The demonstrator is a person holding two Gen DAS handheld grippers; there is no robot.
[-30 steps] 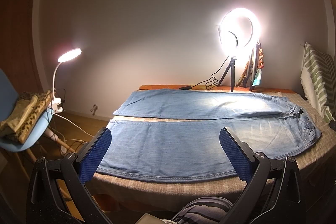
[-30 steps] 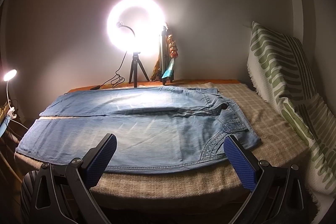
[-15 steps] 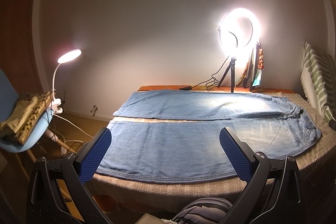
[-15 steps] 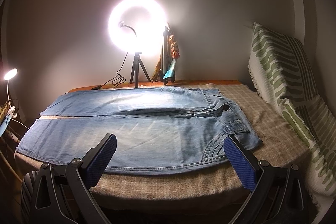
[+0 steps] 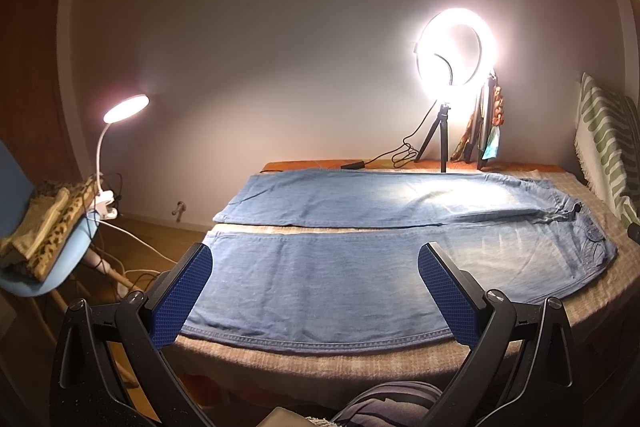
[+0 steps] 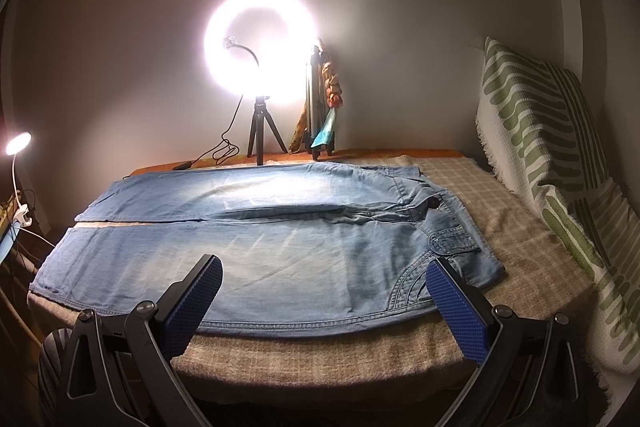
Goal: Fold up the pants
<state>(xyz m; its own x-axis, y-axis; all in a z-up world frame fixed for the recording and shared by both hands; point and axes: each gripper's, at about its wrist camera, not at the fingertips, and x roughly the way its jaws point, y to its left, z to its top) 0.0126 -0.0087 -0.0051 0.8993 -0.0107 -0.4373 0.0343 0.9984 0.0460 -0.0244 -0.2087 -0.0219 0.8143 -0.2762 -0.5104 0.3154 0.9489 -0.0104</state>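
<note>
Light blue jeans (image 5: pixel 360 247) lie spread flat on a checked beige cover (image 5: pixel 320 359), legs side by side to the left, waist to the right. They also show in the right wrist view (image 6: pixel 280 247). My left gripper (image 5: pixel 314 291) is open and empty, held in front of the near leg's hem edge. My right gripper (image 6: pixel 324 303) is open and empty, held in front of the near edge by the waist and pocket (image 6: pixel 452 243).
A lit ring light on a tripod (image 5: pixel 456 47) stands at the back, with a cable and a second stand beside it. A green-striped cushion (image 6: pixel 540 147) leans at the right. A blue chair with folded cloths (image 5: pixel 36 227) and a clip lamp (image 5: pixel 124 109) stand left.
The right wrist view has shifted slightly toward the waist. The left gripper and the jeans have not visibly moved.
</note>
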